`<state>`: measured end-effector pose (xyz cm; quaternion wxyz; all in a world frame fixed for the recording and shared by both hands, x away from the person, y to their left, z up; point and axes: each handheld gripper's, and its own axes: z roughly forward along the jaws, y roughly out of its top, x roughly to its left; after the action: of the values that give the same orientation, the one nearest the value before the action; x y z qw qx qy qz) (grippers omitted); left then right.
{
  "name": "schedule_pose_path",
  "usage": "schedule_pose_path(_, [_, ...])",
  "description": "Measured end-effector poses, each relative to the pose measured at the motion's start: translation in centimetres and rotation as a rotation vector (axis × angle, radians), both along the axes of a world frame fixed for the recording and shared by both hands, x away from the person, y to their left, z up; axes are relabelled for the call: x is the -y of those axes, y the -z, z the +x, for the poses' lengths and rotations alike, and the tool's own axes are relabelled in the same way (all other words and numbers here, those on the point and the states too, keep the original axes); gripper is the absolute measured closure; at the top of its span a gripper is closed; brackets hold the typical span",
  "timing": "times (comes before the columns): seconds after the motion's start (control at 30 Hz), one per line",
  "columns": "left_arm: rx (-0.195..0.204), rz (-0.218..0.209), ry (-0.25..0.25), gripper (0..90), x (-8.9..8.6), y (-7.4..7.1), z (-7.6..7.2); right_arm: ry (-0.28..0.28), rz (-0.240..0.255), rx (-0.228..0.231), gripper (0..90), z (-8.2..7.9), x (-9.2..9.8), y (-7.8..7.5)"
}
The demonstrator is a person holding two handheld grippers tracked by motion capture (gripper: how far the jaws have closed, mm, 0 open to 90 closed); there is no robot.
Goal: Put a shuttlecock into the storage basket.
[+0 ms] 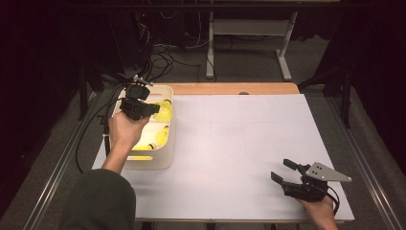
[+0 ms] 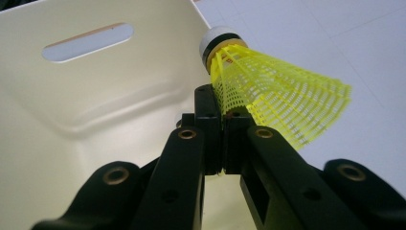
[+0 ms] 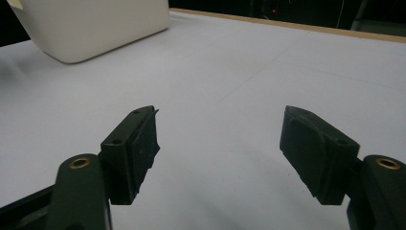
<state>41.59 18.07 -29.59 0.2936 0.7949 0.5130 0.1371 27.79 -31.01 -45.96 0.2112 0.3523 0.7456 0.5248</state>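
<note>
A yellow shuttlecock (image 2: 277,91) with a white cork tip is pinched by its net skirt in my left gripper (image 2: 222,112), whose jaws are shut on it. In the high view my left gripper (image 1: 152,109) holds the shuttlecock (image 1: 164,113) over the far part of the cream bin (image 1: 168,125). More yellow shuttlecocks (image 1: 162,137) lie inside the bin. Low at the right of the white table top (image 1: 230,143), my right gripper (image 1: 284,171) rests with its jaws wide apart. In the right gripper view, my right gripper (image 3: 218,143) has only bare table between its pads.
The cream bin (image 3: 86,28) stands at the table's left edge, with a slot handle (image 2: 88,42) in its wall. A wooden strip (image 1: 230,88) runs along the far edge. Cables and table legs lie on the floor beyond.
</note>
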Motion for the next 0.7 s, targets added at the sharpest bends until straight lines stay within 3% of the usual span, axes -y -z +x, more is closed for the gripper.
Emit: schedule_pose_path(0.7, [-0.013,0.025,-0.038,88.5,-0.7,1.4,1.4,0.001,0.004,0.0,29.8,0.0,0.0,0.0])
